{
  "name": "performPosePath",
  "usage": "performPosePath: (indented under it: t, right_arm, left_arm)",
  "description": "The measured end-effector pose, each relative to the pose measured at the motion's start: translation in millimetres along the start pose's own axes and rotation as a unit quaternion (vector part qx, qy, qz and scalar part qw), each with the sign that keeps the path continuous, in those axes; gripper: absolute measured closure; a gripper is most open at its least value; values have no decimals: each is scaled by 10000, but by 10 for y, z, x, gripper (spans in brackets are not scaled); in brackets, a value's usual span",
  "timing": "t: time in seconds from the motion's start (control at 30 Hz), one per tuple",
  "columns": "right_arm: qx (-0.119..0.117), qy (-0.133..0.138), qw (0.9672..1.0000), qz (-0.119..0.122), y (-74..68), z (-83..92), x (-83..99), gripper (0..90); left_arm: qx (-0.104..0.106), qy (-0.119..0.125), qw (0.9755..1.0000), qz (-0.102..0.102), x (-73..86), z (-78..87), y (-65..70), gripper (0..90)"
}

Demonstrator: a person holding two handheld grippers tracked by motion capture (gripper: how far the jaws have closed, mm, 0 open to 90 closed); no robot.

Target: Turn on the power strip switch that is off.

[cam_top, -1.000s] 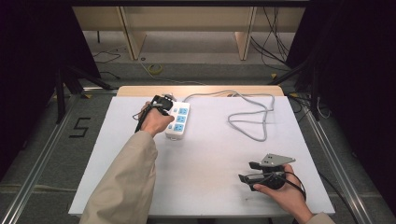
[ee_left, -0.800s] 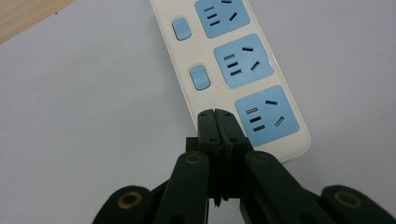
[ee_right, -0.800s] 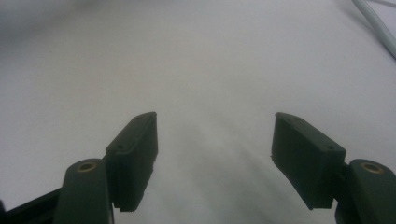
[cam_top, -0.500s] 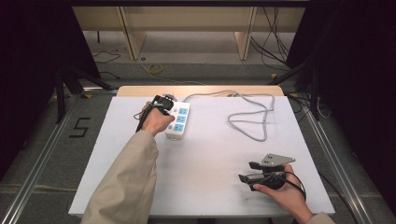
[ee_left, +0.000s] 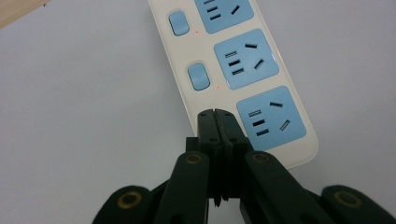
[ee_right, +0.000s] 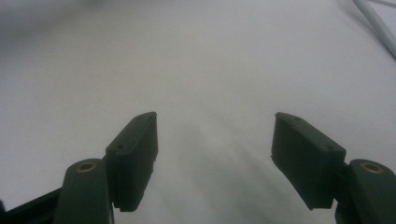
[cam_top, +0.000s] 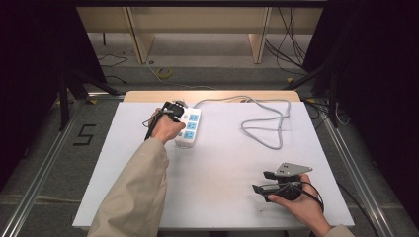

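Note:
A white power strip (cam_top: 189, 128) with blue sockets lies at the table's far left of centre. In the left gripper view the strip (ee_left: 261, 70) has two blue switches (ee_left: 198, 77) showing beside its sockets. My left gripper (ee_left: 217, 115) is shut, its joined tips over the strip's switch side beside the nearest socket. The spot under the tips is hidden. In the high view that left gripper (cam_top: 178, 114) sits at the strip's far end. My right gripper (cam_top: 261, 180) rests low at the front right, open, with only bare table between its jaws (ee_right: 215, 126).
The strip's grey cable (cam_top: 267, 123) loops across the far right of the white table (cam_top: 222, 163) and shows at a corner (ee_right: 378, 23) of the right gripper view. Dark stands and floor cables surround the table.

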State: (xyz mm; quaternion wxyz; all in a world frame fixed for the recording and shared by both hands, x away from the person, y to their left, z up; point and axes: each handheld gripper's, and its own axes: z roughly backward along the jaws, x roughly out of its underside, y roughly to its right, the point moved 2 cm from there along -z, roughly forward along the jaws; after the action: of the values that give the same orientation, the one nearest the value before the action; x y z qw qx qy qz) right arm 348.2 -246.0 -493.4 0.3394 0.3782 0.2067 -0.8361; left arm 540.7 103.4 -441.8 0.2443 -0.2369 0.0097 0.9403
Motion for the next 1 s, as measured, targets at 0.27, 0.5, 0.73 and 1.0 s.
performPosePath:
  t: [0.27,0.5,0.73,1.0]
  right_arm:
    - [2,4,10000,8,-5,-1,-2,325]
    - [-6,7,10000,7,-5,-2,0,324]
    - [-7,-5,10000,8,-5,-3,0,324]
    - [-11,-2,10000,7,-5,-4,1,324]
  left_arm:
    - [-2,-10,10000,-11,-3,-38,21,895]
    - [-16,-63,10000,-32,4,-65,27,895]
    - [-24,-65,10000,-11,5,-90,24,895]
    - [-12,-57,10000,8,1,-106,42,895]
